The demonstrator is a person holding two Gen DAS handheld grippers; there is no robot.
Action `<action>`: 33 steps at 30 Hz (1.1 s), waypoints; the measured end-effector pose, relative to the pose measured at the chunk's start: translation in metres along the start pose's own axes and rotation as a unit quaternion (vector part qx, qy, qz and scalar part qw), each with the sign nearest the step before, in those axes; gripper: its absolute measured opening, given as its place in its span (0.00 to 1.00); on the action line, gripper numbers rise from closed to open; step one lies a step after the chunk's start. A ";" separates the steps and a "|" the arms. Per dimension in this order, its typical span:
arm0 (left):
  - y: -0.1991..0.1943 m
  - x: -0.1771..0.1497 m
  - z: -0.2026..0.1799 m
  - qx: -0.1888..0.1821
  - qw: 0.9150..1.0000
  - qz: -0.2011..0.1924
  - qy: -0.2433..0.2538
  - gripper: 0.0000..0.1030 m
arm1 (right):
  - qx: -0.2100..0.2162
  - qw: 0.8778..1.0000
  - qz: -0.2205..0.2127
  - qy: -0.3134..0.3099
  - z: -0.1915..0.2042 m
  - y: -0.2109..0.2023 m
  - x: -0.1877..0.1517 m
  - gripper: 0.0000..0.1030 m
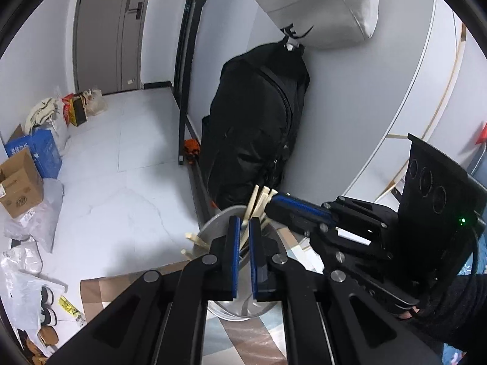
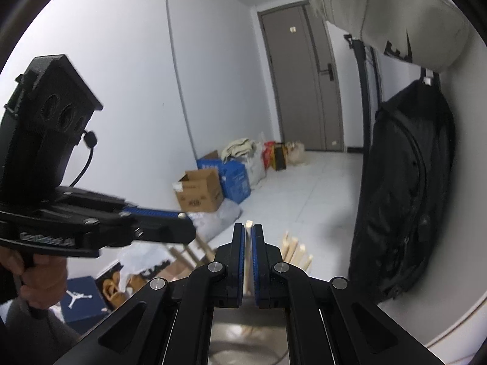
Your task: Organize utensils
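Pinching one chopstick [image 2: 248, 228] at lower centre, the right gripper [image 2: 248, 261] risks dropping it; the left gripper [image 1: 242, 255] likewise clamps a chopstick.

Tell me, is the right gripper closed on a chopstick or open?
Shut on a chopstick. In the right wrist view the right gripper has its blue pads pressed against one pale wooden chopstick that sticks up between them.
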State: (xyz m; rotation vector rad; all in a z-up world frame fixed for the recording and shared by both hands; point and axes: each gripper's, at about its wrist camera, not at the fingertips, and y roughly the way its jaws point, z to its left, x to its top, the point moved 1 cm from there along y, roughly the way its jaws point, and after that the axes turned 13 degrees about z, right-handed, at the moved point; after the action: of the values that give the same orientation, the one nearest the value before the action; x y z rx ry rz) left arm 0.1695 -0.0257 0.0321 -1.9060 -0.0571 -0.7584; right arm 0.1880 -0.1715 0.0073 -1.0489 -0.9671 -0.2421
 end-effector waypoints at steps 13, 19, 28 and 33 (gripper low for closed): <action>-0.058 -0.022 -0.009 0.033 0.994 -0.086 -0.060 0.32 | -0.017 0.995 -0.075 0.061 -0.004 -0.088 -0.037 0.66; -0.076 -0.041 -0.028 0.072 0.986 -0.133 -0.070 0.48 | -0.029 0.993 -0.095 0.070 0.004 -0.111 -0.047 0.75; -0.091 -0.069 -0.045 0.113 0.976 -0.168 -0.086 0.71 | -0.037 0.988 -0.137 0.063 0.028 -0.141 -0.061 0.93; -0.098 -0.086 -0.053 0.147 0.967 -0.187 -0.091 0.78 | -0.034 0.983 -0.161 0.079 0.032 -0.157 -0.072 1.00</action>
State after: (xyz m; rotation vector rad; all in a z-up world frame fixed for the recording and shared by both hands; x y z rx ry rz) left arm 0.0398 -0.0003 0.0803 -1.6911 -0.6266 -0.7710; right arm 0.0355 -0.2449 0.0536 -0.9157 -0.9871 -0.6192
